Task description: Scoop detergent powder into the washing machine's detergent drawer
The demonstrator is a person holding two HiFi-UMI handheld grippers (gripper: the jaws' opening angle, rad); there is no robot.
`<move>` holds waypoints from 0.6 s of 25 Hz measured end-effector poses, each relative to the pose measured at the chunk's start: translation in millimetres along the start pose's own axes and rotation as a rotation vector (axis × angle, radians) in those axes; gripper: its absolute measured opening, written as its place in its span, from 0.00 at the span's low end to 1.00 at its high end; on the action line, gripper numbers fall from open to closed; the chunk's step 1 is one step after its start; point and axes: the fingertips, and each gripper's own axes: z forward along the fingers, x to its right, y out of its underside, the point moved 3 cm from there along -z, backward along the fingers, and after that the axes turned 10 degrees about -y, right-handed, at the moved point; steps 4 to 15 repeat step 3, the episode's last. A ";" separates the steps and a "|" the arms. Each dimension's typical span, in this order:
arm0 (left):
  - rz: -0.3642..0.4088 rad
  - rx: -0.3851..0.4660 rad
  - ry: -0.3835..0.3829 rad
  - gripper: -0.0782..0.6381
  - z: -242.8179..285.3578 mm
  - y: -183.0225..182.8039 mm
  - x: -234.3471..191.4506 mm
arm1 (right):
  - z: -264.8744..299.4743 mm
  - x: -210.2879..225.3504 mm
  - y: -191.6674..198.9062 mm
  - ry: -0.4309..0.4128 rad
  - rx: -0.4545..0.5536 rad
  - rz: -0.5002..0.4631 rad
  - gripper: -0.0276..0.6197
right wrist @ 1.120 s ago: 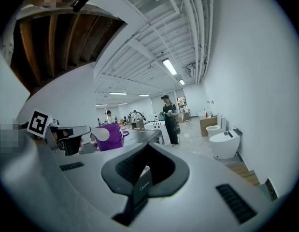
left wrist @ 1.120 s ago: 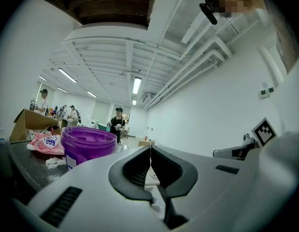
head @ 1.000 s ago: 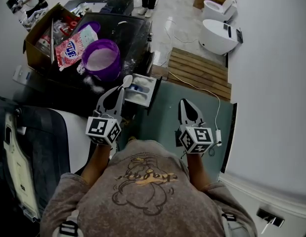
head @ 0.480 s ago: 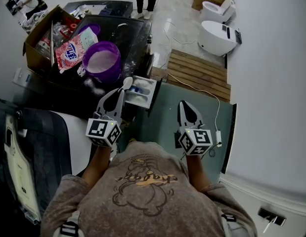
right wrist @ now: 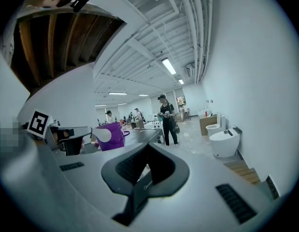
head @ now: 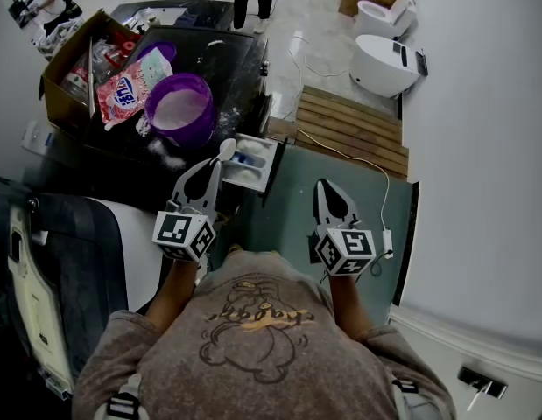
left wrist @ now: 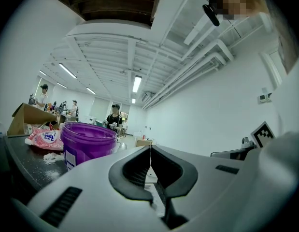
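Beside the open detergent drawer (head: 271,162), a white spoon (head: 226,147) is held by the left gripper (head: 215,164), jaws clamped on its handle; its load cannot be told. Right gripper (head: 327,187) jaws are closed, empty. Powder tub (head: 179,105) stands behind. Tipping is judged not yet done.

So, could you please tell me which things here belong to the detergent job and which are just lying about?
In the job:
spoon, held in the left gripper
purple tub of powder
detergent drawer, pulled open
detergent bag

Just lying about:
cardboard box
wooden pallet
toilets
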 end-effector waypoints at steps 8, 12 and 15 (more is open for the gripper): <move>0.001 -0.004 -0.001 0.14 0.0 1.3 -0.5 | 1.7 -0.9 1.0 -0.004 -0.004 -0.002 0.04; 0.001 -0.004 -0.001 0.14 0.0 1.3 -0.5 | 1.7 -0.9 1.0 -0.004 -0.004 -0.002 0.04; 0.001 -0.004 -0.001 0.14 0.0 1.3 -0.5 | 1.7 -0.9 1.0 -0.004 -0.004 -0.002 0.04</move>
